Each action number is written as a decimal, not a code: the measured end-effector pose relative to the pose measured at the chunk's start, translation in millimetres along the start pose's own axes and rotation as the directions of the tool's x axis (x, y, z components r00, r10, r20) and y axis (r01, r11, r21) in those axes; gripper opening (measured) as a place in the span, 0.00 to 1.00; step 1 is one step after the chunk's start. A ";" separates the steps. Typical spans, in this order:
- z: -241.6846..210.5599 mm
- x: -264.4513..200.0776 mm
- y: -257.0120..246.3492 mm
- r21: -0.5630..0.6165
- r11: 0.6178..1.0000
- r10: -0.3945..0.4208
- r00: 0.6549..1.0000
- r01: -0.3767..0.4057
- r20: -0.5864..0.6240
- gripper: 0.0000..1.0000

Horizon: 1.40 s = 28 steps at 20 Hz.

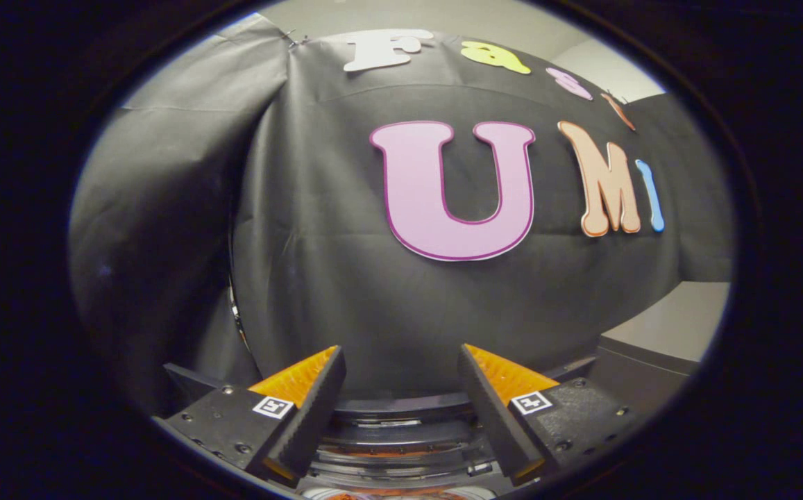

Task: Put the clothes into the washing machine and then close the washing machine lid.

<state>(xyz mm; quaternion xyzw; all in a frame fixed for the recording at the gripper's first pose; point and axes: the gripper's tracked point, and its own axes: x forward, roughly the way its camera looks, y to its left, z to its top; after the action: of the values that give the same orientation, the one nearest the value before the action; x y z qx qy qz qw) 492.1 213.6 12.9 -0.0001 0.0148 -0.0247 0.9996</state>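
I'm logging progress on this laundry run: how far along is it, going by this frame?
Done: cannot be confirmed; no clothes are visible. In hand: nothing. The gripper is open, its fingers apart and empty, aimed at the booth's black cloth wall. Below and between the fingers lies a dark curved rim with a clear part under it, probably the washing machine; whether its lid is closed is unclear. Left: confirming clothes are inside and the lid shut.

Hand-held gripper (401, 357): fingers apart, ridged pads, 2 square markers, screws.
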 end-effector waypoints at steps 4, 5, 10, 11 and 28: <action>-2.5 -14.2 -1.5 -0.006 1.000 0.002 1.000 -0.002 -0.025 0.98; -3.4 -17.3 -1.7 -0.005 1.000 0.002 0.999 -0.003 -0.034 0.98; -6.1 -32.3 -2.6 -0.011 1.000 0.012 0.998 -0.013 -0.055 0.98; -6.8 -34.6 -2.8 -0.012 1.000 0.013 0.998 -0.013 -0.059 0.98; -14.9 -68.6 -4.5 -0.015 1.000 0.018 0.998 -0.020 -0.064 0.98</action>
<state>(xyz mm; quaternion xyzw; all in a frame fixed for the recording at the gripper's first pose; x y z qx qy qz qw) 423.0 212.5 0.1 -0.0072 0.0468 -0.0150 0.9988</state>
